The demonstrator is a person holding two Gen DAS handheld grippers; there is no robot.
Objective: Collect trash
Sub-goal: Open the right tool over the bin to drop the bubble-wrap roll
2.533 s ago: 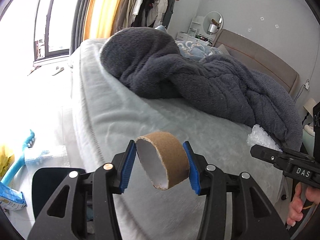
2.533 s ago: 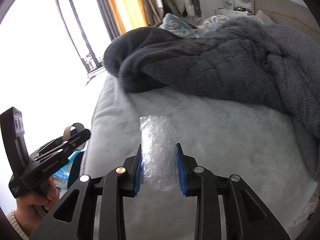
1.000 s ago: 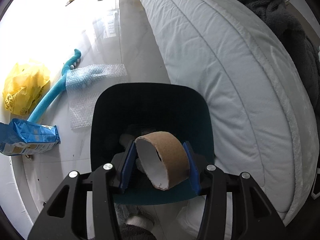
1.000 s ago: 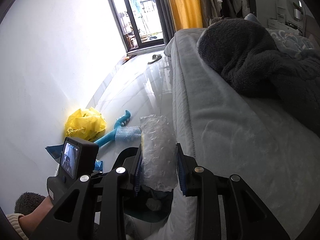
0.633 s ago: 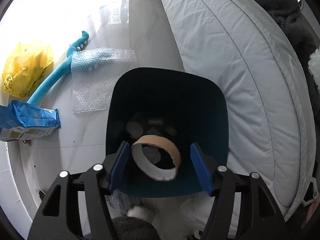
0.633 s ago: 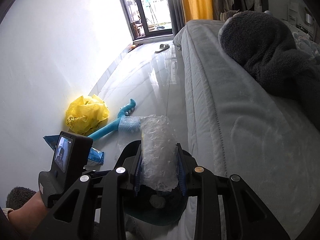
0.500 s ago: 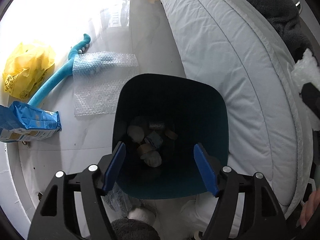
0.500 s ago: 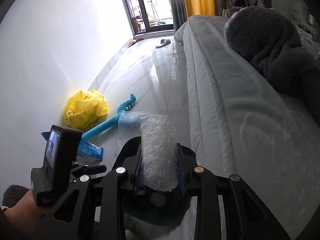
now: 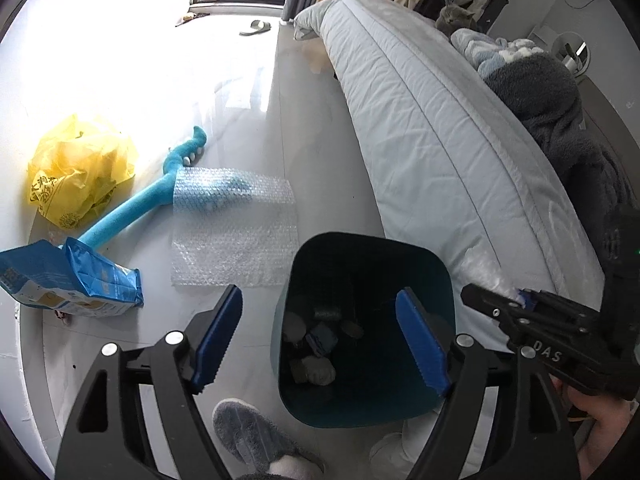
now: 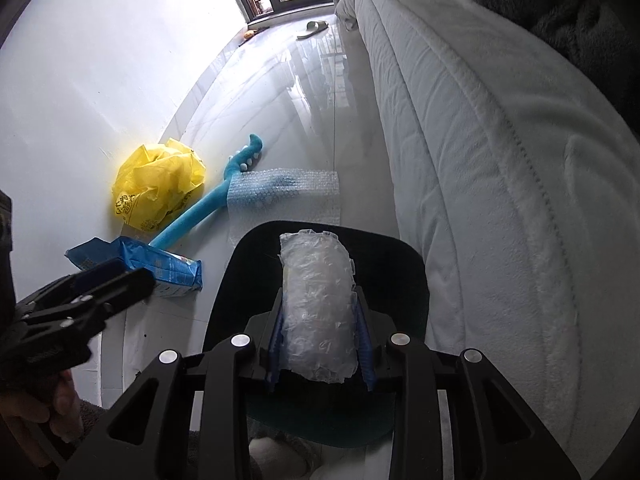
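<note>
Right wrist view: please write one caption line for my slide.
Right gripper holds a bubble-wrap wad over the dark teal bin, beside the bed.

Both wrist fisheye views look steeply down from close above the dark bin [image 9: 362, 328] [image 10: 400, 276], the left from its near side, the right nearer the bed [image 9: 432, 128] [image 10: 500, 160], sharing bin, floor [image 9: 240, 92] [image 10: 280, 92] and bed edge.
</note>
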